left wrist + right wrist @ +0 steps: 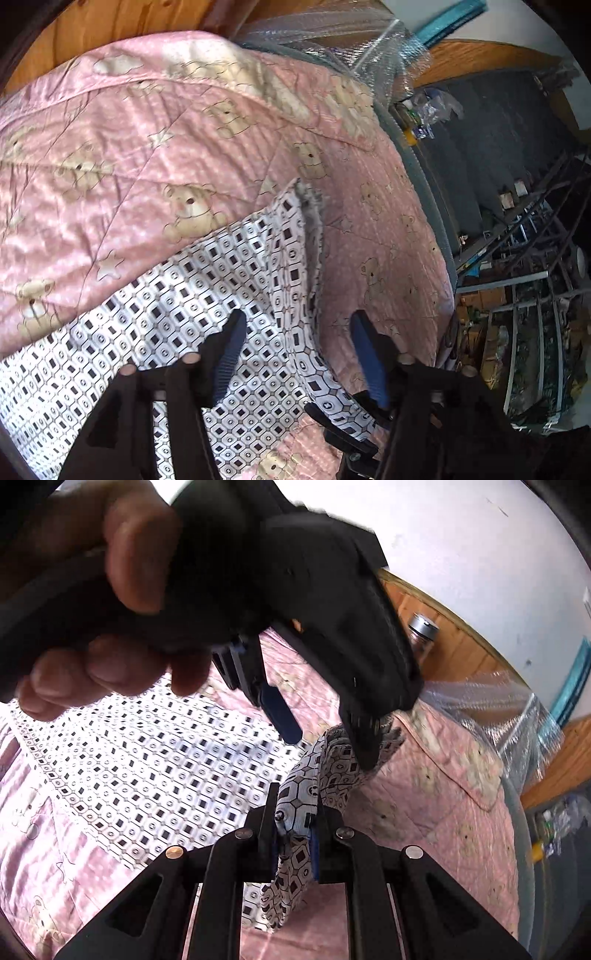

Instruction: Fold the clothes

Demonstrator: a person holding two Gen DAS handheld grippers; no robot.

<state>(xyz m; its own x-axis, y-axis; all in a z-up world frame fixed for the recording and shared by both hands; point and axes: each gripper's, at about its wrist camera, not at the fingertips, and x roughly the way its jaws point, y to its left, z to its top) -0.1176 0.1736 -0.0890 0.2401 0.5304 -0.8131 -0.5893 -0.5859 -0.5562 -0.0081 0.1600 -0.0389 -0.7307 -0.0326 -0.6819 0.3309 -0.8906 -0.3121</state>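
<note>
Right gripper pinches a bunched fold of patterned garment on the pink quilt; left gripper gapes wide above it (no legible writing).

surface: bed under pink teddy-bear quilt | on quilt: white patterned garment spread flat, one edge lifted
</note>
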